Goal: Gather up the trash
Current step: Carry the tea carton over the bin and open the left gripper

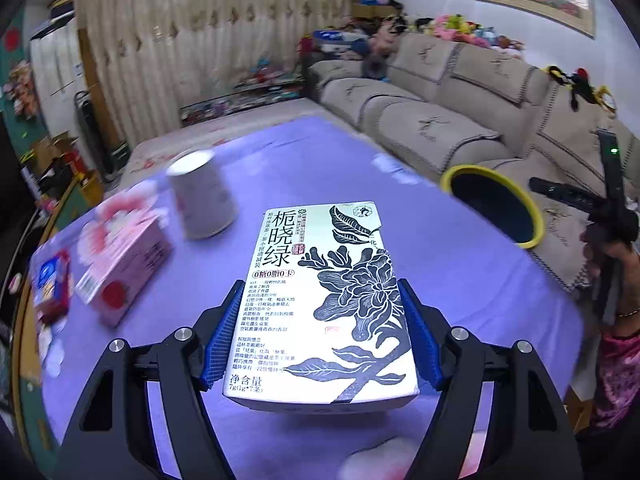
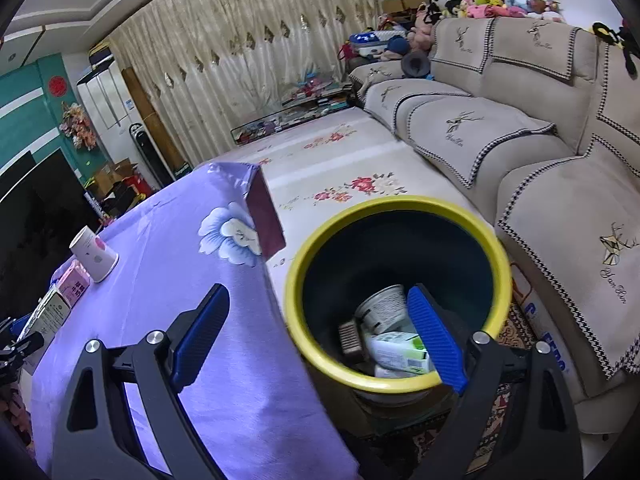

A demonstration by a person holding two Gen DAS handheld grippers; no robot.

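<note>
Left hand-held gripper (image 1: pixel 322 332): both blue pads are pressed against the long sides of one tea box (image 1: pixel 326 300), which is clamped between them and held clear above the worktop (image 1: pixel 280 168). The box is white with black floral print and Chinese text. It lies flat, printed face up, with its long axis running straight ahead along the fingers, the far end pointing away from the camera.

Right hand-held gripper (image 2: pixel 320 332): jaws are spread wide with nothing between them. The left finger sits over the purple cloth at the worktop's edge, the right finger over the bin's mouth.

One trash bin (image 2: pixel 400 276), yellow-rimmed with a dark interior, stands on the floor just beside the worktop. Inside it: one white cup on its side, one brown item, one white-and-green packet, and a further white piece too obscured to identify.

On the worktop, counted from the left view: one blue-and-red packet (image 1: pixel 50 284), blurred; one pink box (image 1: pixel 124 268); and one paper cup (image 1: pixel 202 200), upside down. Beyond the worktop stands one beige sofa (image 1: pixel 440 120).
</note>
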